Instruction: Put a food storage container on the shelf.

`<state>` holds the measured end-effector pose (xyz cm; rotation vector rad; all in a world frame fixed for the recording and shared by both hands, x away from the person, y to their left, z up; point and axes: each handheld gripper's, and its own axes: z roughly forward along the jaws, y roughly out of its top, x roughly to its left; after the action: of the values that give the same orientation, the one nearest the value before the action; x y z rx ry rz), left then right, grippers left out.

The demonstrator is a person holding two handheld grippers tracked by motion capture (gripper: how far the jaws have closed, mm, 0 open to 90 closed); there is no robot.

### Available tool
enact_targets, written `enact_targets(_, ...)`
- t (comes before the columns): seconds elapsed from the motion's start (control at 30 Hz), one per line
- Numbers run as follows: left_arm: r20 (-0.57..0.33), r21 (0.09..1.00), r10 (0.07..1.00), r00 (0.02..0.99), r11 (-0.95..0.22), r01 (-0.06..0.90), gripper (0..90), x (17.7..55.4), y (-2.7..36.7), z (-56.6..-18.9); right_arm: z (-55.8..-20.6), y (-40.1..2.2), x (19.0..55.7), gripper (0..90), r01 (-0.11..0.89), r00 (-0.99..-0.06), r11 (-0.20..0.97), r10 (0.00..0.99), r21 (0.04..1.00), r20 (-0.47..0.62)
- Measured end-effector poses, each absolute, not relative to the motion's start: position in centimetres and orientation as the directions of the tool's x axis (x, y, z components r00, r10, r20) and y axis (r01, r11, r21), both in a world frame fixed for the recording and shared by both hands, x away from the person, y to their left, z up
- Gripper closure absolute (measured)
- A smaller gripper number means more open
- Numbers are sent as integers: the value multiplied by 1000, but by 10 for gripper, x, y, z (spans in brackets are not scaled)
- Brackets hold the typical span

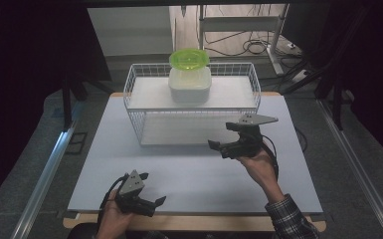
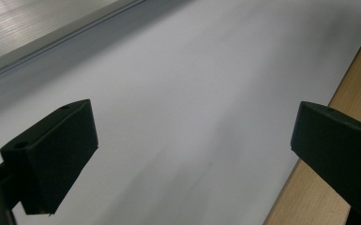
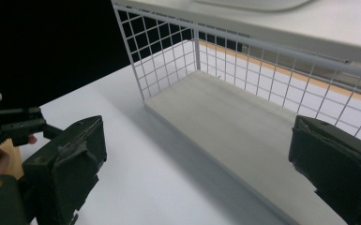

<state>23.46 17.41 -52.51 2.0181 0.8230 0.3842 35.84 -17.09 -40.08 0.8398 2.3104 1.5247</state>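
My right gripper (image 1: 218,149) faces the wire rack (image 1: 144,124), jaws wide for reaching; left gripper (image 1: 151,189) idles wide over the worktop (image 1: 194,174)

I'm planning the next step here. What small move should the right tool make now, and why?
Probably lift the right tool up and forward toward the white container on the wire rack's top shelf. Its jaws stand open and empty in front of the rack's bare lower shelf, below the container, while the left tool sits open near the table's front edge.
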Motion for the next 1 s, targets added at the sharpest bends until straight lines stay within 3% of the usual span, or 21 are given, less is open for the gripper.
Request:
enact_targets(0.33, -47, 840, 683, 729, -368, 398, 9, 234, 175, -523, -410, -176, 345, 45, 338, -802, 293, 587, 894, 111)
enact_targets(1.0, -51, 817, 693, 719, -385, 429, 13, 235, 175, -524, -434, -191, 324, 0, 307, -774, 390, 633, 868, -10)
